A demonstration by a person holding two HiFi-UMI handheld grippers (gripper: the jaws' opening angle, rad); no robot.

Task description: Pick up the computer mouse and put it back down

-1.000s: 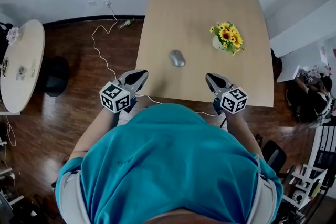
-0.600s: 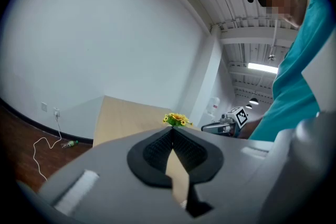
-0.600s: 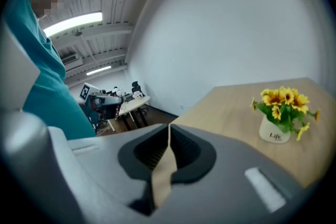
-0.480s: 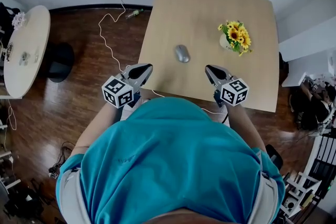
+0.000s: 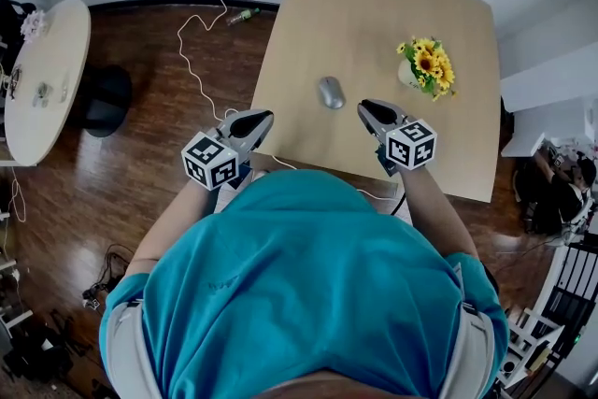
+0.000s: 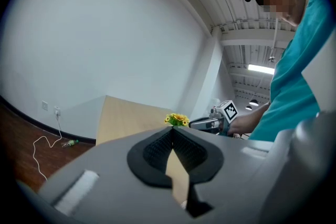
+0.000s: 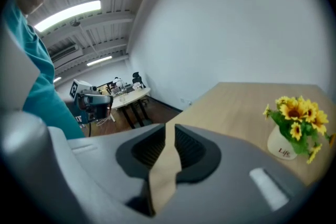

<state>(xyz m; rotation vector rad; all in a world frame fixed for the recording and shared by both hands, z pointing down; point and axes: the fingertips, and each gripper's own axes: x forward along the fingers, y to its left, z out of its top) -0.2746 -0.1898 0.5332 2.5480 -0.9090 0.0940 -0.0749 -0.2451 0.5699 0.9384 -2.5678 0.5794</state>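
**Object.** The computer mouse (image 5: 331,92) lies flat on the table (image 5: 392,5), just ahead of the right tool (image 5: 363,108) and slightly to its left. It sits well ahead and to the right of the left tool (image 5: 265,117).

**Handling.** It is judged light and rigid, with a smooth domed shell that is likely slippery. The two flat flanks at mid-length look like the best hold; a pinch over the dome would probably slide off.

**Tools.** The right tool's jaws are opening, with a narrow gap so far and nothing between them. The left tool's jaws meet at the tips and hold nothing.

**Change.** Against the earlier frame, the right tool has advanced from the near table edge to beside the mouse. The left tool has hardly shifted, and the mouse has not moved.
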